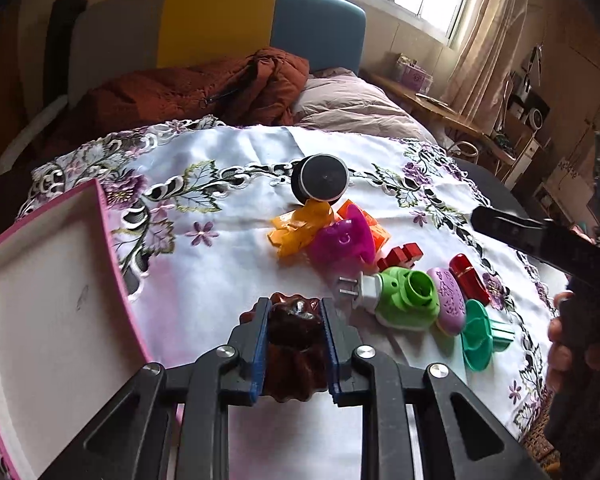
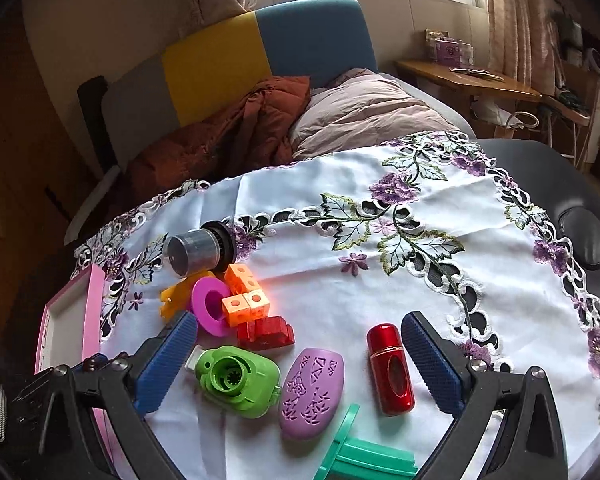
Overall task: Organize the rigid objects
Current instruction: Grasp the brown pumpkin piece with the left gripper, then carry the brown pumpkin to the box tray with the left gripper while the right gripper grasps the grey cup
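Our left gripper [image 1: 294, 344] pinches the brown fluted piece [image 1: 296, 344]; right gripper [image 2: 304, 364] spread; next we carry it left to the pink tray [image 1: 48, 320].

embroidered cloth [image 2: 340, 312] w/ toys, pink box [image 1: 40, 300]

Tray [image 1: 40, 280] lies left of the toy pile [image 1: 340, 240] on the tablecloth [image 1: 228, 280].

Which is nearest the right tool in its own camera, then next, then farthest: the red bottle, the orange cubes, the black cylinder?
1. Red bottle: between the open right tool's fingers, toward the right one.
2. Orange cubes: farther up, left of centre.
3. Black cylinder: farthest, upper left, lying on its side.
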Demonstrator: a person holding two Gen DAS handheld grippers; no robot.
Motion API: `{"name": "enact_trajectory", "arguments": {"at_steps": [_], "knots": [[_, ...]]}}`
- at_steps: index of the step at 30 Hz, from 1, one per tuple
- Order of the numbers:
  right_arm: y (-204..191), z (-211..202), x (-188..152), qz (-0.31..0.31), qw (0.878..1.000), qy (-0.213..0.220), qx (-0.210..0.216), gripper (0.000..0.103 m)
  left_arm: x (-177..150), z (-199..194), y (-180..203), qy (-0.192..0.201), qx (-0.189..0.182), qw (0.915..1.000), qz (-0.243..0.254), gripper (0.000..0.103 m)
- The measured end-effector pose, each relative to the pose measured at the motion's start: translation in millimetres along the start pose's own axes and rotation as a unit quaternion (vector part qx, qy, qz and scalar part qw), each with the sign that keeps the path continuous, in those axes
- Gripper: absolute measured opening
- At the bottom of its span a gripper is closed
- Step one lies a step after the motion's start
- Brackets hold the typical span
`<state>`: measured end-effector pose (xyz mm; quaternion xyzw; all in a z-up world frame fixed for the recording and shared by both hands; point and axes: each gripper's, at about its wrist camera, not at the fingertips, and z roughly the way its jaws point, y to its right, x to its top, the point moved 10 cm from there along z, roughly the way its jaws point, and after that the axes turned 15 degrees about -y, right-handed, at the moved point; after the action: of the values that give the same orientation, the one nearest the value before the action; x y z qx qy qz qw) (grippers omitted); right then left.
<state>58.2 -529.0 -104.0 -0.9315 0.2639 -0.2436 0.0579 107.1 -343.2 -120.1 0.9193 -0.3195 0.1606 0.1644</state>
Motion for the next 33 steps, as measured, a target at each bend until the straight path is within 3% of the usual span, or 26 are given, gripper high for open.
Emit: {"name": "enact_trajectory", "arguments": {"at_steps": [5, 10, 16, 22, 25, 30, 33], "knots": [[-11.1, 11.2, -6.8, -0.014, 1.0, -0.023, 0.008, 0.103, -17.0, -28.6, -1.0, 0.02, -0.014, 0.9997, 0.002, 0.023], [-38.9, 23.5, -6.0, -0.019, 0.996, -0.053, 0.073, 0.103, -27.2, -58.7, -3.5, 0.042, -0.029, 0.9987, -0.001, 0.023], [-73.7, 41.3, 34.6, 0.01, 0.986, -0.074, 0.149, 0.103, -37.1, -82.8, -18.7, 0.062, -0.03, 0.9975, -0.012, 0.023], [-86.3, 81.7, 72.8, 0.063, 0.976, -0.12, 0.171, 0.102, -46.8, -97.0, -54.2, 0.071, -0.024, 0.9959, -0.051, 0.023], [-88.8, 109.1, 77.4, 0.079, 0.971, -0.159, 0.159, 0.088, -53.2, -100.9, -74.4, 0.073, -0.019, 0.9945, -0.073, 0.023], [-97.6, 148.2, 64.3, 0.053, 0.966, -0.228, 0.107, 0.044, -63.2, -104.2, -106.7, 0.077, -0.003, 0.9915, -0.105, 0.023], [-109.6, 150.5, 56.8, 0.007, 0.972, -0.22, 0.08, 0.043, -66.5, -104.5, -128.9, 0.076, 0.003, 0.9886, -0.13, 0.023]]}}
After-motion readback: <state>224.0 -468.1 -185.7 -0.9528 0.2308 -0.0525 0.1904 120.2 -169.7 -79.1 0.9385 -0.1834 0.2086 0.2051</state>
